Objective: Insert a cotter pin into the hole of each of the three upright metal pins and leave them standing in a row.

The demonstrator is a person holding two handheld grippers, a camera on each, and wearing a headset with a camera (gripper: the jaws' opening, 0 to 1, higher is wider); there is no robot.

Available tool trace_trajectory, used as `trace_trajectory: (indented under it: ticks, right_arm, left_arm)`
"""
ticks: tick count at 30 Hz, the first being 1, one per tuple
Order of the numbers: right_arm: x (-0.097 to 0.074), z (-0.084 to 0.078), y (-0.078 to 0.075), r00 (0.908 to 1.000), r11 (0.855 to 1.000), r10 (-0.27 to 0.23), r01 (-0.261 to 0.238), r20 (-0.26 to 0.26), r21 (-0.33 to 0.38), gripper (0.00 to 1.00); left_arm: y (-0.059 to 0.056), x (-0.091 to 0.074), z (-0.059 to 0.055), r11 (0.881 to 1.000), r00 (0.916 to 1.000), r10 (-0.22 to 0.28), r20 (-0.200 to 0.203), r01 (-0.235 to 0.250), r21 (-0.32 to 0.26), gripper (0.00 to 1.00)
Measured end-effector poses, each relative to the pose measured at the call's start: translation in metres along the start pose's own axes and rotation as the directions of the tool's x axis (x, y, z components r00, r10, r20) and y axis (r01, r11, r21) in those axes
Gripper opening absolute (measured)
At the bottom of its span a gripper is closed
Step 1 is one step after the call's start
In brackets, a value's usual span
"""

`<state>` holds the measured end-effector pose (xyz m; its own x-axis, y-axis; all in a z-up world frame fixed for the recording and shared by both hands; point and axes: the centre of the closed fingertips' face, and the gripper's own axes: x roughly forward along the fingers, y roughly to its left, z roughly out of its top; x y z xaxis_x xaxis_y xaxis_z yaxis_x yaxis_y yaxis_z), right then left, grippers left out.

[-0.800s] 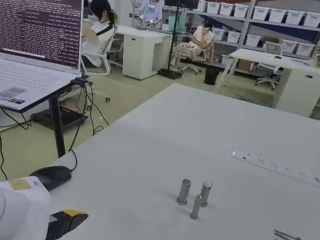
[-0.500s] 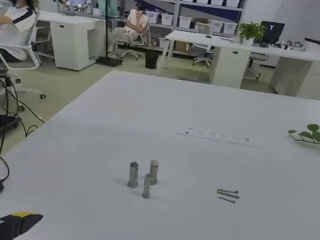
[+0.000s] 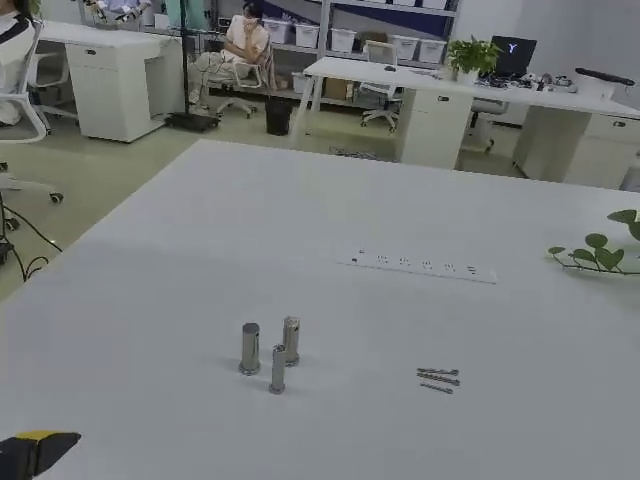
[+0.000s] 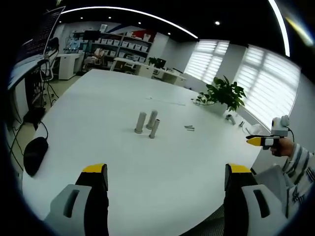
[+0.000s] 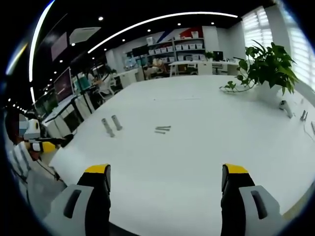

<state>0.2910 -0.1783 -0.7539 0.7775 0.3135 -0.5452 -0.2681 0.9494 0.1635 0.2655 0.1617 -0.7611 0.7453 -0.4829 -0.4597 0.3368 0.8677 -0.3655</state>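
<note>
In the head view, the three metal pins [image 3: 272, 350] stood upright in a tight cluster, not a line, on the white table [image 3: 400, 200], closer to its near edge than its far one. The cotter pins [image 3: 437, 378] lay flat together to their right, well apart from them. A power strip [image 3: 420, 266] lay farther back, and a leafy sprig [image 3: 598, 250] reached in at the right edge. The yellow-tipped end of the left gripper [image 3: 40, 447] showed at the near left corner; its jaw spacing could not be judged there.

In the left gripper view, the left gripper [image 4: 166, 172] hung above the near edge with its jaws wide apart and nothing between them. The metal pins [image 4: 147, 124] stood ahead, the cotter pins [image 4: 189, 128] beyond them. A mouse [image 4: 34, 155] sat at the left edge. The right gripper [image 4: 263, 141] was held off the table's right edge.

In the right gripper view, the right gripper [image 5: 165, 172] also had its jaws spread and empty. The metal pins [image 5: 110, 125] stood ahead to the left, the cotter pins [image 5: 162, 130] near mid-table, and a potted plant [image 5: 266, 64] at the far right.
</note>
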Motion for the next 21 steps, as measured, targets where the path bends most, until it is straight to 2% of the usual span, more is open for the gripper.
trace_trajectory:
  ticks: [6, 10, 14, 16, 17, 21]
  right_arm:
    - [0.0008, 0.0030, 0.0007, 0.9999, 1.000, 0.005, -0.005, 0.011, 0.011, 0.95]
    - [0.0004, 0.0057, 0.0012, 0.9998, 1.000, 0.008, -0.008, 0.017, 0.008, 0.92]
    - [0.0003, 0.0071, 0.0014, 0.9998, 1.000, 0.009, -0.009, 0.019, 0.010, 0.93]
    - [0.0000, 0.0075, 0.0010, 0.9998, 1.000, 0.006, -0.007, 0.020, 0.009, 0.93]
    - [-0.0002, 0.0073, 0.0011, 0.9998, 1.000, 0.007, -0.007, 0.019, 0.007, 0.93]
    - [-0.0008, 0.0049, 0.0009, 0.9999, 1.000, 0.004, -0.004, 0.012, 0.005, 0.94]
  left_arm:
    - [0.0051, -0.0020, 0.0002, 1.000, 0.9999, 0.010, -0.010, -0.010, 0.009, 0.99]
    - [0.0063, -0.0035, 0.0035, 1.000, 0.9999, 0.013, 0.005, -0.013, 0.015, 0.99]
    - [0.0076, -0.0044, 0.0018, 0.998, 0.9997, 0.019, -0.018, -0.018, 0.057, 0.99]
    - [0.0080, -0.0046, 0.0025, 0.992, 0.9995, 0.023, -0.023, -0.020, 0.125, 0.99]
    - [0.0072, -0.0048, 0.0025, 0.990, 0.9995, 0.022, -0.023, -0.019, 0.136, 0.99]
    - [0.0042, -0.0043, 0.0024, 0.992, 0.9996, 0.007, -0.027, -0.004, 0.125, 0.99]
